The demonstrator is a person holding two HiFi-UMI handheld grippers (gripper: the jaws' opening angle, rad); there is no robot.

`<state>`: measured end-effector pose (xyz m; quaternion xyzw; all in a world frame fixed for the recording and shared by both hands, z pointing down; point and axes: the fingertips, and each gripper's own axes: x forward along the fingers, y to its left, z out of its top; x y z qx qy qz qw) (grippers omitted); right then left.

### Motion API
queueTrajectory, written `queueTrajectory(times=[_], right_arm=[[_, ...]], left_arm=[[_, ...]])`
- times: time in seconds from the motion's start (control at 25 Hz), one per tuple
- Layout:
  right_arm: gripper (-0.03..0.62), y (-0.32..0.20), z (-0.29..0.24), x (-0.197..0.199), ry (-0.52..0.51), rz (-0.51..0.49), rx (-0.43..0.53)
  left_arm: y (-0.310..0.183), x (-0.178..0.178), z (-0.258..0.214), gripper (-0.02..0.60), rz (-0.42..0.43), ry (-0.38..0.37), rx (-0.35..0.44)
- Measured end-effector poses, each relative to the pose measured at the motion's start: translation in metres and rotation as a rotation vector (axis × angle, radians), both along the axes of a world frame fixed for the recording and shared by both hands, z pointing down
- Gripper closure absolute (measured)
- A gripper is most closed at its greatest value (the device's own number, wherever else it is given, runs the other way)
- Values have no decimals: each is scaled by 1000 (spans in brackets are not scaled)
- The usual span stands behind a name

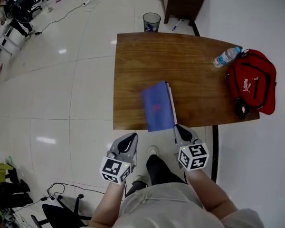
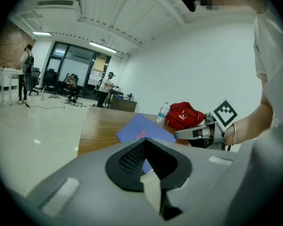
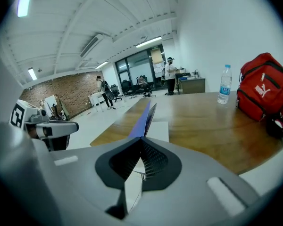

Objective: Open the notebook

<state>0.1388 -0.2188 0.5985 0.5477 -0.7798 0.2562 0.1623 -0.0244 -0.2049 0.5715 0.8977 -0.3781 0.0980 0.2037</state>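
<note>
1. Nearest are the two tools, level with the person's knees. The left tool (image 1: 131, 136) hangs off the near edge of the surface (image 1: 190, 70) over the floor. Its jaws are pressed together with nothing between them.
2. At the near right corner of the blue notebook (image 1: 156, 107) is the right tool (image 1: 178, 127). Its jaws are together, and in the right gripper view the blue cover runs edge-on straight into them. I judge it is pinching that cover.
3. With its long axis pointing away from the person, the notebook lies with its near end overhanging the surface's edge. The cover stands raised over a white page that shows on the right, so the free edge is at the right and the hinge probably at the left.
4. The right tool is plainly the nearer. The notebook lies ahead and to the right of the left tool, apart from it.
5. The pinch itself is hidden behind the tool's own body. From the head view, how far the cover is lifted is hard to tell, and the hinge side is not clearly seen.
</note>
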Motion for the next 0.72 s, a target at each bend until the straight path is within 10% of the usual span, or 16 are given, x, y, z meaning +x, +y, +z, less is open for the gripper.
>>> queueTrajectory(times=[0.72], right_arm=[[585,17,-27,-195,-44,-396,32]], left_arm=[[47,-136,-18,576,-304,-42,29]])
